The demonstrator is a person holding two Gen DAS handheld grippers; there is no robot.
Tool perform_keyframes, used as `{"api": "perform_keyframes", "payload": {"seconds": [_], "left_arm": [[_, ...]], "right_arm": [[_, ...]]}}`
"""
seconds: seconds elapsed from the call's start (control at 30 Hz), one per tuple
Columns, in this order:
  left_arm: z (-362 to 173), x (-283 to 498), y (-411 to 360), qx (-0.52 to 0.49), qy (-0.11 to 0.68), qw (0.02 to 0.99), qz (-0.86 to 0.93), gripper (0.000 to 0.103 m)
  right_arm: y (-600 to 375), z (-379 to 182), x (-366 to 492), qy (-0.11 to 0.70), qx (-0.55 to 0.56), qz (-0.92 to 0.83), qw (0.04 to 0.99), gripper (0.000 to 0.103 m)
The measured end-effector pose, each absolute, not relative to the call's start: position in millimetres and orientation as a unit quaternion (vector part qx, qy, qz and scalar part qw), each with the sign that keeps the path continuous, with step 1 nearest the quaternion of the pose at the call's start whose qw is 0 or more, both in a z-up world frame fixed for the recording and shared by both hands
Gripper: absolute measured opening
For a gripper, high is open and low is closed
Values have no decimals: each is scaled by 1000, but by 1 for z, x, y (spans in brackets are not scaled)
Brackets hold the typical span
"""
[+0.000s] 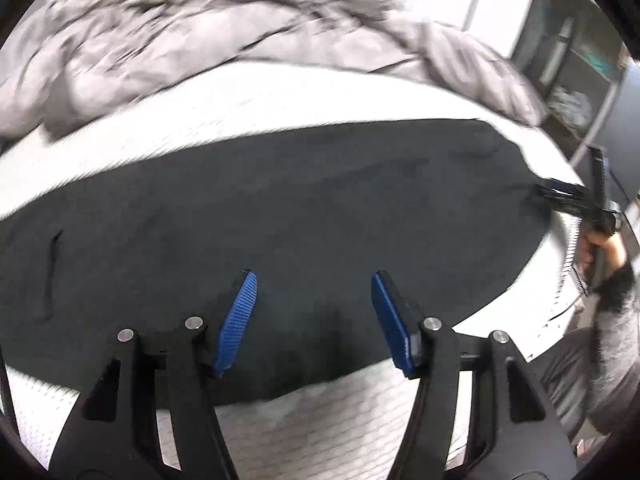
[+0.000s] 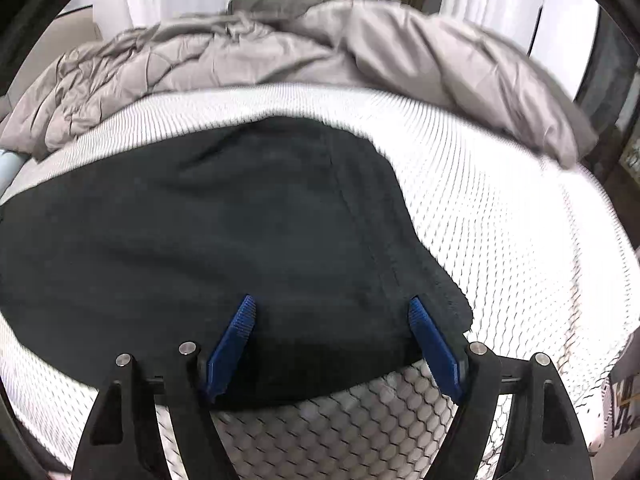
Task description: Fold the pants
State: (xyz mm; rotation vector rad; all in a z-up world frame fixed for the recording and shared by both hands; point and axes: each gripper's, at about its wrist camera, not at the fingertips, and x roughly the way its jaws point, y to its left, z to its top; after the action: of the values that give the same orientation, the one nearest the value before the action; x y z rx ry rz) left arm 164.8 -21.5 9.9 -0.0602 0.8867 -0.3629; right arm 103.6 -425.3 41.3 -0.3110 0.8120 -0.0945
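Observation:
Black pants [image 1: 300, 200] lie spread flat across a white quilted mattress [image 1: 320, 96]. My left gripper [image 1: 313, 276] hovers open over the near edge of the cloth, with nothing between its blue pads. A pocket slit [image 1: 52, 272] shows at the far left. In the right wrist view the pants [image 2: 240, 220] end in a hemmed band at the right, and my right gripper [image 2: 332, 300] stands open just above that end, holding nothing. The left wrist view shows the right gripper [image 1: 548, 190] blurred at the pants' far right end, with a hand [image 1: 600, 244] on it.
A crumpled grey duvet [image 1: 180, 40] [image 2: 280, 52] is heaped along the far side of the mattress [image 2: 500, 220]. A dark shelf unit [image 1: 568, 72] stands beyond the right edge of the bed. White curtains hang behind.

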Motion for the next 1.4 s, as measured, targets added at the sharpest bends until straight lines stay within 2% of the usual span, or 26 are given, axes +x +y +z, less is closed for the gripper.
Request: {"api": "perform_keyframes", "payload": {"seconds": [0.17, 0.27, 0.3, 0.4, 0.43, 0.47, 0.53, 0.57, 0.63, 0.77, 0.87, 0.9, 1.0, 1.1, 1.23, 1.27, 1.33, 1.4], "left_arm": [[-4, 193, -97, 4, 444, 873, -199, 57], [-24, 209, -125, 42, 468, 862, -189, 57], [-32, 213, -129, 54, 477, 858, -185, 57], [-40, 221, -122, 25, 489, 851, -189, 60], [-39, 222, -118, 20, 491, 850, -188, 60], [-40, 221, -116, 23, 492, 851, -183, 60], [-42, 219, -113, 25, 490, 852, -183, 60], [-42, 218, -113, 27, 489, 853, -182, 60], [-37, 217, -114, 30, 488, 854, -177, 60], [-11, 228, -122, 13, 456, 870, -187, 60], [-21, 249, -136, 31, 494, 852, -171, 60], [-29, 255, -139, 35, 518, 839, -166, 60], [-31, 258, -133, 24, 514, 841, -171, 60], [-33, 255, -123, 24, 512, 843, -164, 60], [-36, 247, -113, 37, 509, 845, -159, 61], [-36, 246, -111, 37, 509, 845, -158, 62], [-35, 244, -105, 35, 510, 846, -155, 61], [-29, 243, -99, 32, 512, 846, -146, 61]], "right_arm": [[-364, 22, 126, 411, -136, 42, 900, 81], [-329, -5, 136, 427, -228, 57, 873, 81], [-326, -10, 138, 430, -251, 53, 866, 81], [-359, 2, 139, 429, -232, 5, 873, 81], [-379, 10, 140, 425, -219, -12, 878, 75], [-387, 13, 136, 430, -196, -2, 881, 61], [-402, 20, 132, 435, -159, 8, 886, 48], [-401, 21, 131, 431, -170, 8, 886, 47], [-384, 19, 123, 421, -206, -9, 883, 49], [-344, 19, 125, 425, -188, 48, 884, 52], [-288, 2, 129, 426, -242, 93, 866, 60], [-279, -4, 128, 428, -259, 101, 860, 61], [-265, -15, 133, 432, -304, 97, 843, 62], [-302, -2, 149, 430, -289, 27, 855, 63], [-399, 18, 168, 414, -259, -154, 859, 63], [-415, 22, 169, 419, -222, -149, 868, 68], [-443, 29, 166, 435, -138, -109, 883, 68], [-438, 33, 159, 424, -163, -101, 885, 68]]}}
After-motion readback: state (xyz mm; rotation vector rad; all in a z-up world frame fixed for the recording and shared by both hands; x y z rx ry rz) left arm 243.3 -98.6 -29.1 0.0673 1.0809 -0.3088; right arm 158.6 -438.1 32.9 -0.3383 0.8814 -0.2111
